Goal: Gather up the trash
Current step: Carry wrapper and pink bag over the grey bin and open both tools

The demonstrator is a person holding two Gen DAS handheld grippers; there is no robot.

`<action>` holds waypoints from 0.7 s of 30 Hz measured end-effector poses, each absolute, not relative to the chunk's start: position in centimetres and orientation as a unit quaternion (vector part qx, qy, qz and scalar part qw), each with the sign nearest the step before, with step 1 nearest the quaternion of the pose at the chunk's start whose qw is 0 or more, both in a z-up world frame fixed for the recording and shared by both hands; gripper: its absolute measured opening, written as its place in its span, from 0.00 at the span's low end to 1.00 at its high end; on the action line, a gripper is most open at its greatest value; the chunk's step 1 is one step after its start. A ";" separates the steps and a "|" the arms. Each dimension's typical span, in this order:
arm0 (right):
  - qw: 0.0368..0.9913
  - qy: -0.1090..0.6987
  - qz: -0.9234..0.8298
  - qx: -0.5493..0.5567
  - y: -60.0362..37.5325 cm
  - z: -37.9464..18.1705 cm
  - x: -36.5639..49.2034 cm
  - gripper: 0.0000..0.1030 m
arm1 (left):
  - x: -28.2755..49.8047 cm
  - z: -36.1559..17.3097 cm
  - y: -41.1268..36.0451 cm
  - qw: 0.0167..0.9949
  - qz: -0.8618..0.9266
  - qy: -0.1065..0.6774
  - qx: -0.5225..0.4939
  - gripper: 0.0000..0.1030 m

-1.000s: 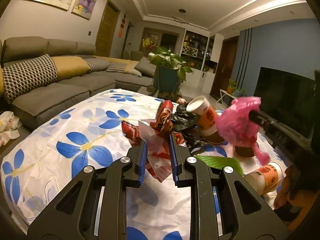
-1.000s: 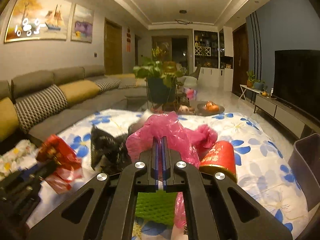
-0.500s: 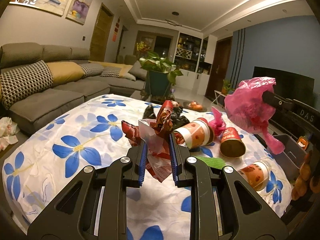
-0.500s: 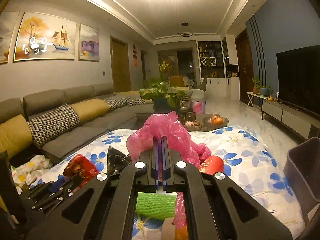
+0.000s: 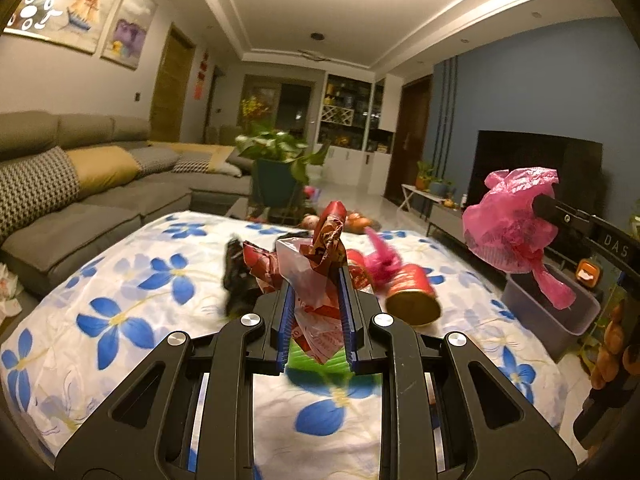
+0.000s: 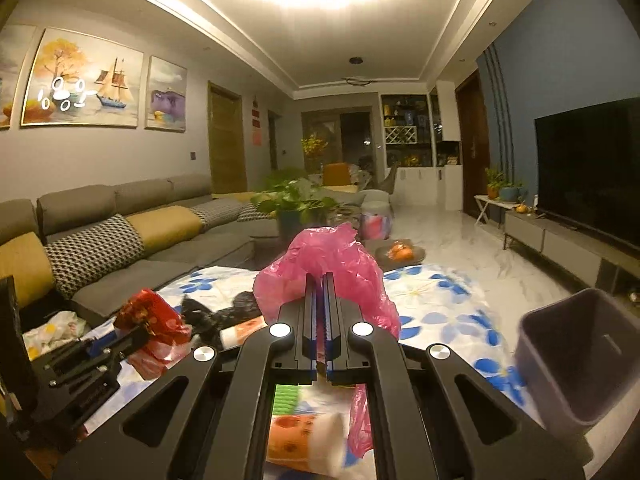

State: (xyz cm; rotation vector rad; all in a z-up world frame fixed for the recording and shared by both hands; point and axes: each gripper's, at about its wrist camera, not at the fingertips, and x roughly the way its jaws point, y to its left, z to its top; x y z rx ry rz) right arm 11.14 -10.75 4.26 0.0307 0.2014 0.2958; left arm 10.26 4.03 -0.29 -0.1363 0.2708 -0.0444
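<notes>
My left gripper (image 5: 316,276) is shut on a crumpled red and white snack wrapper (image 5: 320,256), held above the flower-print table (image 5: 120,300). My right gripper (image 6: 319,276) is shut on a pink plastic bag (image 6: 340,256); the left wrist view shows that pink plastic bag (image 5: 512,220) hanging high at the right, above a grey bin (image 5: 560,312). The right wrist view has the grey bin (image 6: 580,356) at the right edge and the left gripper (image 6: 132,340) with the snack wrapper (image 6: 150,316) at lower left.
On the table lie a red can (image 5: 412,296), a black bag (image 5: 236,268), a pink scrap (image 5: 384,260), a green net sleeve (image 6: 286,400) and a paper cup (image 6: 304,440). A grey sofa (image 5: 80,192) runs along the left, a plant (image 5: 280,160) stands behind, a TV (image 6: 588,164) is at the right.
Both grippers have risen higher above the table with their loads. The pink bag has moved right, toward the grey bin. The trash on the table looks lower and farther off.
</notes>
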 end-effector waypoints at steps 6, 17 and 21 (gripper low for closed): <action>0.989 0.088 0.115 0.020 -13.8 4.3 10.0 0.03 | 10.8 0.8 0.3 0.988 -0.060 0.130 -0.055 0.20; 0.996 0.072 0.040 0.030 -21.0 4.3 8.5 0.03 | 12.4 2.6 -8.0 0.983 -0.137 0.117 -0.029 0.20; 0.997 0.066 -0.002 0.036 -24.4 4.4 8.0 0.03 | 13.2 3.2 -11.9 0.979 -0.170 0.110 -0.019 0.20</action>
